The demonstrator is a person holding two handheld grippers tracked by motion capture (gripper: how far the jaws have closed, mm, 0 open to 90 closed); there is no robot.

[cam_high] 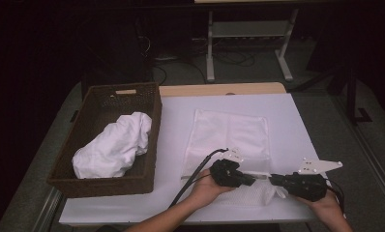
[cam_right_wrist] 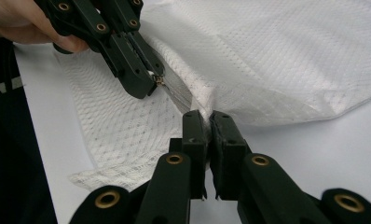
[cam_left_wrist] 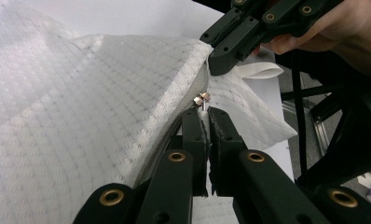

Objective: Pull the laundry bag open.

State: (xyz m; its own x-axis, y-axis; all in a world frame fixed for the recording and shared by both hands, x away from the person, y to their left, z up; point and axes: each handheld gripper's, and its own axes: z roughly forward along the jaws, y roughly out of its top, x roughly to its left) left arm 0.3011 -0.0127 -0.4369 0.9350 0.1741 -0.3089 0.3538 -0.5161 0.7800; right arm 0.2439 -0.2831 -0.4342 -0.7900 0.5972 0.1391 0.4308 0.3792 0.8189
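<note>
Black jaws of my left gripper (cam_left_wrist: 205, 112) are pressed together on the small metal zipper pull (cam_left_wrist: 202, 98) of the white mesh laundry bag (cam_high: 228, 140); in the left gripper view the pull sits just at the tips. My right gripper (cam_right_wrist: 209, 116) is pressed together too, and it pinches the mesh edge of the bag close beside the zipper line, a little apart from the pull.

I judge the bag as very light and soft. It has no stiffness, so it bunches and lifts wherever I pull it. The pull is small and hard and could slip from the pads. The good places to hold are the pull itself and the cloth at the zipper end, so that one hand draws while the other keeps the seam tight.

In the high view both forearms come from the near edge, and the two grippers point toward each other, almost level, low over the white table (cam_high: 297, 121). The bag lies flat at the middle of the table, with its near edge gathered between the grippers. At the left stands a brown woven basket (cam_high: 84, 183) holding a bundled white cloth (cam_high: 115, 145).
</note>
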